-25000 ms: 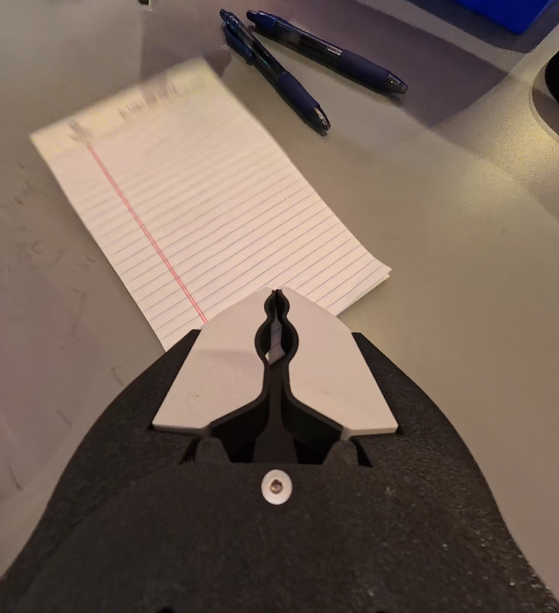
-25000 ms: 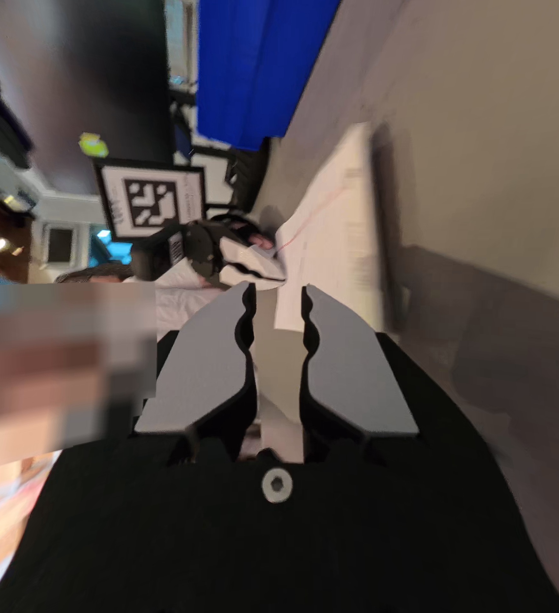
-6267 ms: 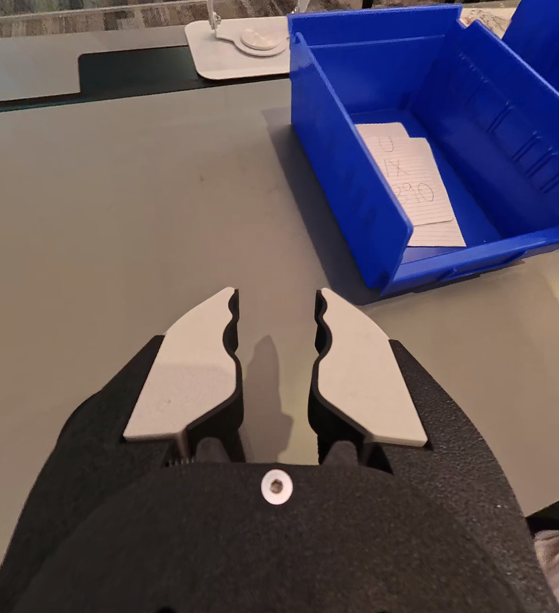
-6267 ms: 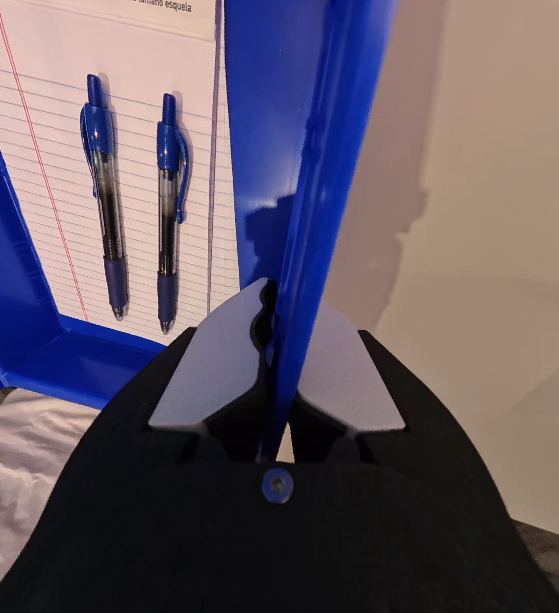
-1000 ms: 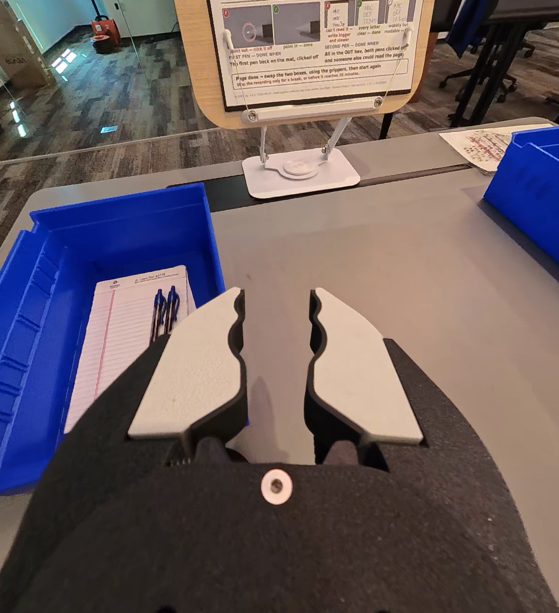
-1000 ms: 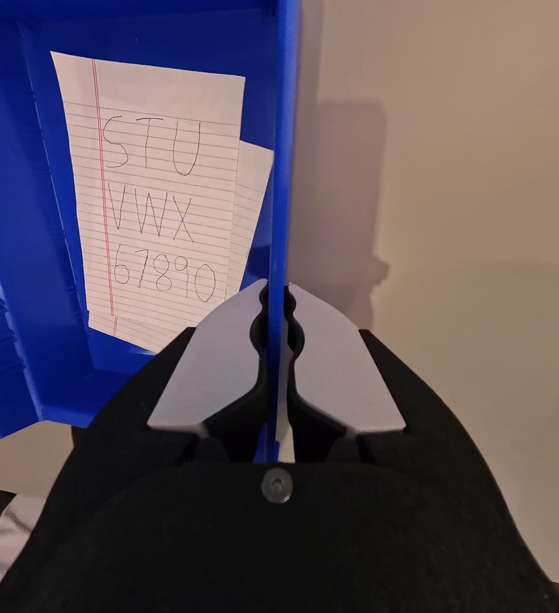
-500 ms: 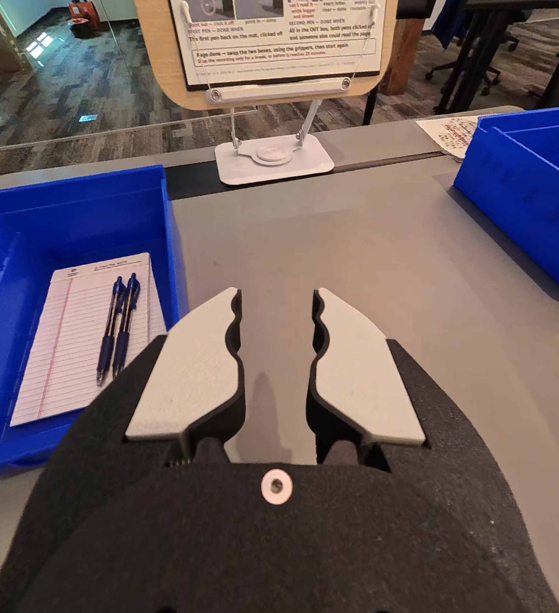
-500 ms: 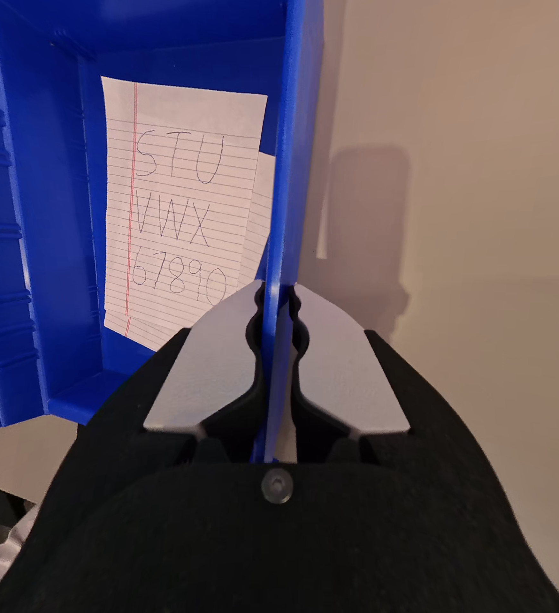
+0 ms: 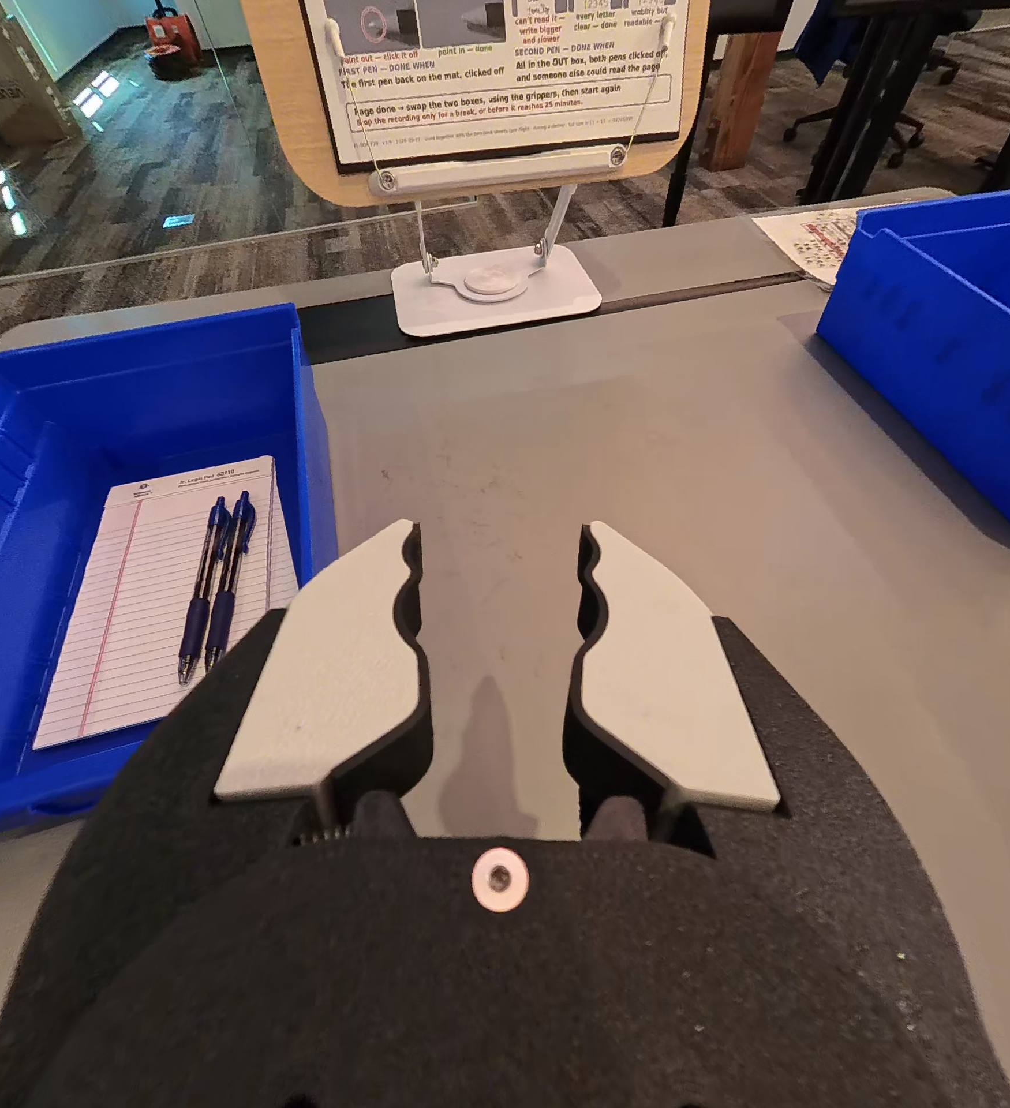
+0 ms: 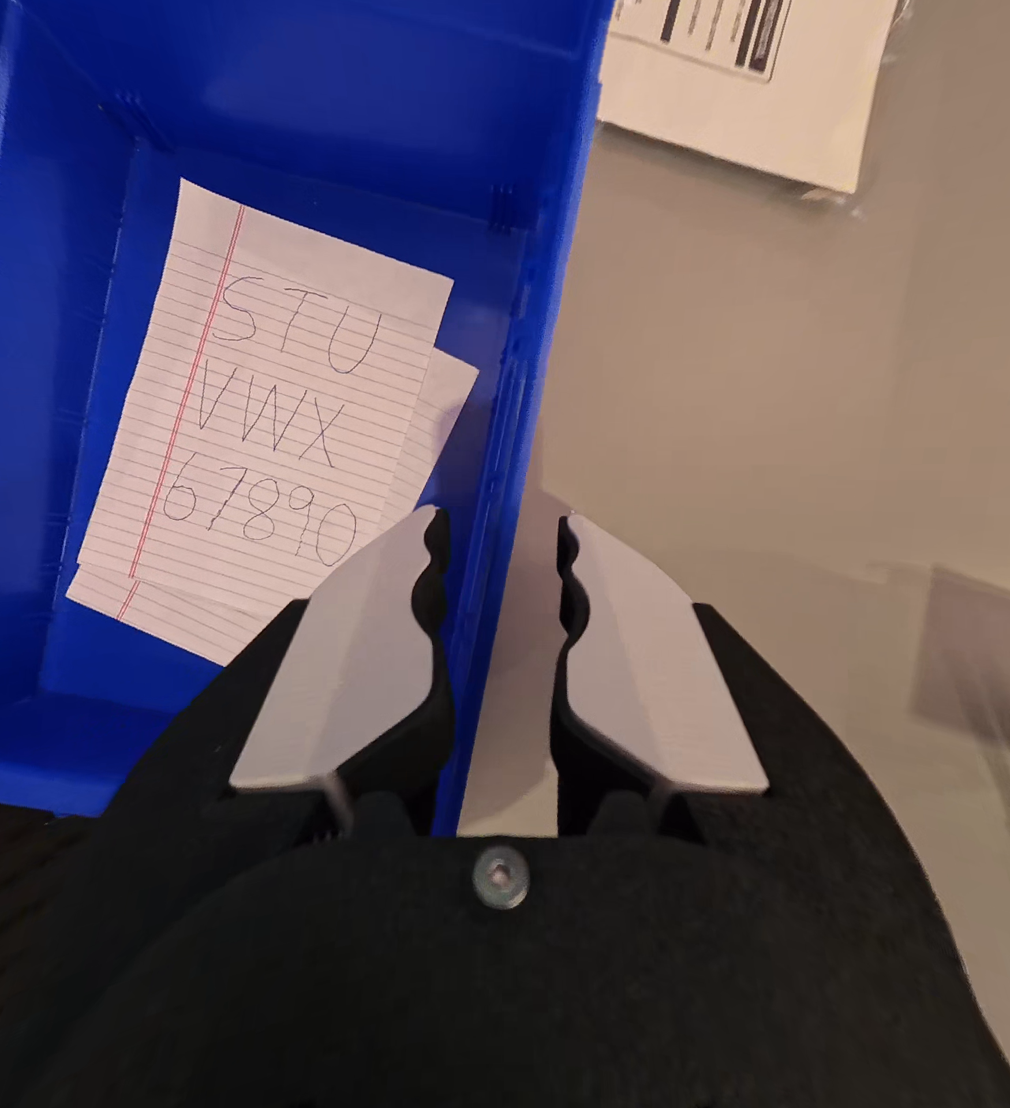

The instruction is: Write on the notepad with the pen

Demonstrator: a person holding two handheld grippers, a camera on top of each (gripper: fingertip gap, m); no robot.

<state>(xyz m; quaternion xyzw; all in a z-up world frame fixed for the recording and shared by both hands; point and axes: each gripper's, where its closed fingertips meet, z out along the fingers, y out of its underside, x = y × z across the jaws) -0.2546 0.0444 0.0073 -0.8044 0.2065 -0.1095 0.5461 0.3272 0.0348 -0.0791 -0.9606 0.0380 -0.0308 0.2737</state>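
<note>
Grey desk (image 9: pixel 640 455) first: at left frame, a legal notepad (image 9: pixel 149 599) with two blue pens (image 9: pixel 215 584) lies in a blue bin (image 9: pixel 131 384). Left hand-held gripper (image 9: pixel 498 530) gapes empty; right hand-held gripper (image 10: pixel 501 521) straddles another bin's wall (image 10: pixel 514 390), unclamped. Next, I'd guess, lifting pad and pens out.

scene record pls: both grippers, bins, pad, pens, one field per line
left gripper: open, empty, over bare grey table
right gripper: open, fingers either side of the right bin wall, not clamped
left bin: holds notepad, top page blank
pens: two blue, side by side on the notepad
right bin: holds loose written sheets
instruction stand: far table edge
</note>
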